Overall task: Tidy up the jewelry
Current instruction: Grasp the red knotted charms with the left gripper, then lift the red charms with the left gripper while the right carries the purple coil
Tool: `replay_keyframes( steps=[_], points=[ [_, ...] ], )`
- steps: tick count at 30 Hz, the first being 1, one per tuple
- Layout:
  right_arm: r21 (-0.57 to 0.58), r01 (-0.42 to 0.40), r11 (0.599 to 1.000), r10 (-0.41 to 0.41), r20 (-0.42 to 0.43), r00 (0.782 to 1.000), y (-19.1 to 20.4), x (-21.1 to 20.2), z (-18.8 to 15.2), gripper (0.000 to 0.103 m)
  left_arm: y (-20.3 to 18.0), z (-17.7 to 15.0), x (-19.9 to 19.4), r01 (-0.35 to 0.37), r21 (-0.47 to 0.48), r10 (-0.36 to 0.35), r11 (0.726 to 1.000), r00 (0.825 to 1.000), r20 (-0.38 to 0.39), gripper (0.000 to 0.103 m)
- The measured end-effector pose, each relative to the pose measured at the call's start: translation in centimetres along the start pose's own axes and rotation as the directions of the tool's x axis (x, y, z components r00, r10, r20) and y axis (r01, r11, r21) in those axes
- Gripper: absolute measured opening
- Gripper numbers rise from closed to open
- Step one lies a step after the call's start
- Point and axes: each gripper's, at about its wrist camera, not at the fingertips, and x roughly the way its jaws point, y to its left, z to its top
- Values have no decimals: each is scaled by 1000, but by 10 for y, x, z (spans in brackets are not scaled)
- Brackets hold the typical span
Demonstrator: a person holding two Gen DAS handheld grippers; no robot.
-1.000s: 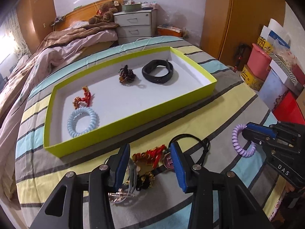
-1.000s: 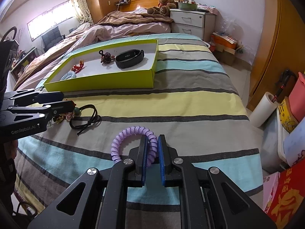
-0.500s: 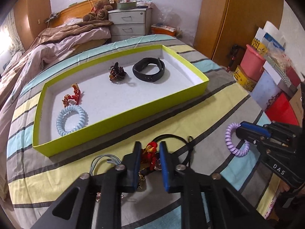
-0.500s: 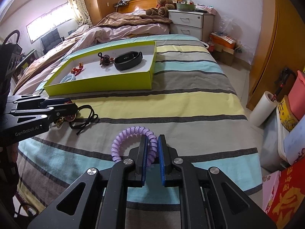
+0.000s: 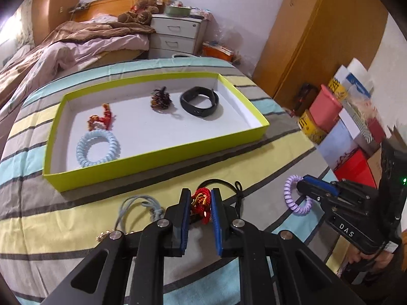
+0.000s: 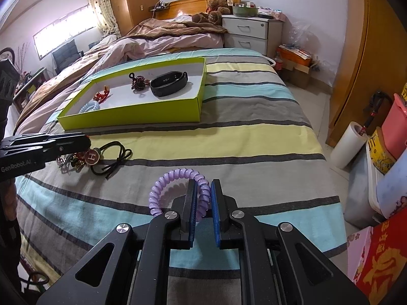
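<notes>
Striped bedspread (image 5: 254,157) under everything. Green tray (image 5: 157,157) on it holds black band (image 5: 199,101), bead cluster (image 5: 160,99), red charm (image 5: 100,120), blue coil tie (image 5: 98,148). Left gripper (image 5: 201,204) clamped on red knot ornament (image 5: 201,203), just in front of the tray. Right gripper (image 6: 203,198) clamped on purple coil tie (image 6: 178,188), near the bed's front. Black cord (image 6: 112,157) and grey cord (image 5: 138,207) loose on bedspread beside left gripper.

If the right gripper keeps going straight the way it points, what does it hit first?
Likely the striped bedspread just ahead: the right gripper, shut on the purple coil hair tie, tilts down at bare cover. Depth unclear.
</notes>
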Motion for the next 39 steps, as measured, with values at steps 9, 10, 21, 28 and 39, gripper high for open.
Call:
replay_keyframes(
  steps=[9,10,21,28,39],
  points=[
    [6,-3,1000,3,32,999,1,-10,5,11,15,6,-20,47,-67,-43,997,998,48,16],
    [6,-4,1000,4,35,999,1,-11,5,11,16,7,-22,55,-71,-52,996,997,55,16],
    [-13,-18,1000,19,73,997,7,-19,20,11,24,21,-43,62,-97,-50,993,992,116,16],
    [-25,-33,999,35,102,994,14,-20,35,11,29,22,-41,42,-83,-33,996,994,100,16],
    [-31,-40,999,43,77,996,17,-13,32,11,12,6,5,-65,33,67,997,997,-47,39]
  ],
)
